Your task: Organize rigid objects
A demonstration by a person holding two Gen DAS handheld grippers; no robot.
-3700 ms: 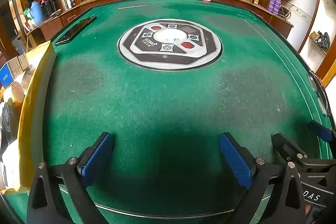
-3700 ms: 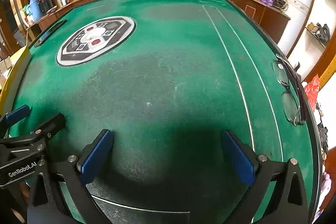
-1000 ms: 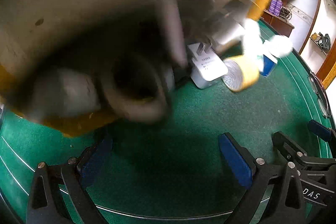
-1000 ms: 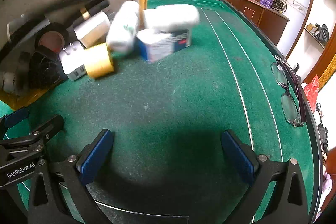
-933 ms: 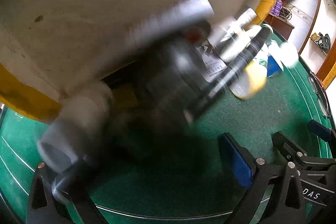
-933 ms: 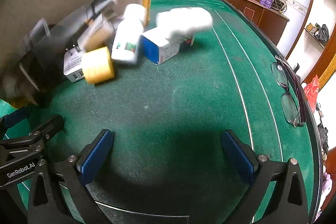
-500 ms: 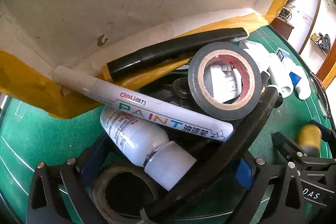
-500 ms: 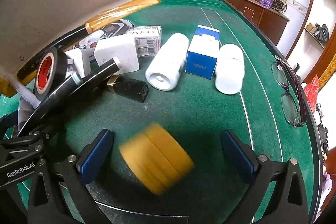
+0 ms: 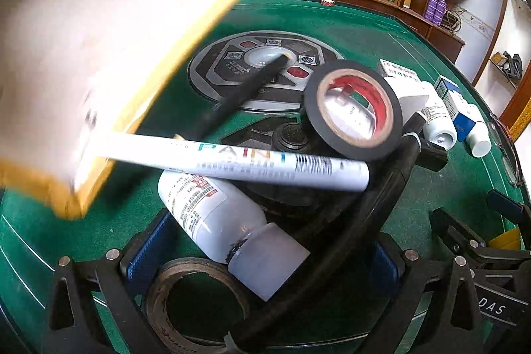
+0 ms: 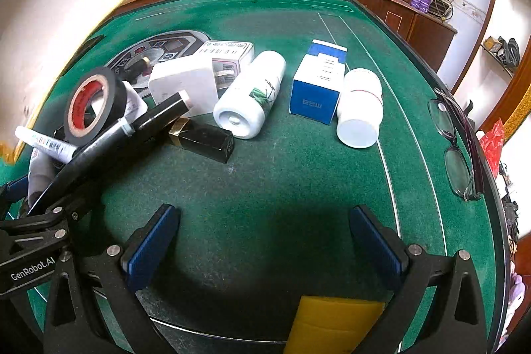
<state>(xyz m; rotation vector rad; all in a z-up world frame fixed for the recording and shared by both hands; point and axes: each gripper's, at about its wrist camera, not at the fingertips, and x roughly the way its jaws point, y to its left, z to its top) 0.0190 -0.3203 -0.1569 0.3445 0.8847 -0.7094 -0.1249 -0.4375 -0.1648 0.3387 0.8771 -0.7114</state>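
Left wrist view: the left gripper has its jaws spread wide, pinching nothing, though a heap of things lies between and over them. A white pill bottle lies tilted between the fingers, its cap toward the camera, resting on a brown tape ring that lies flat at the bottom edge. Across the bottle lies a white paint marker, and just beyond the marker a black electrical tape roll stands on edge. A long curved black piece runs from the roll down toward the camera; what it is cannot be told. A blurred cardboard box with yellow tape on its edges hangs over the green surface, left of the roll. A thin black stick slants from the box toward the round control panel set in the surface.

Right wrist view: the right gripper also has its jaws spread, with bare felt between them. A yellow tape roll lies at the bottom edge, just near of the right finger. Beyond the jaws lie a black lipstick case, a white bottle with a green leaf label, a white charger, a small white carton, a blue-and-white box and, touching the box, a white capped bottle. Eyeglasses rest at the surface's right rim.
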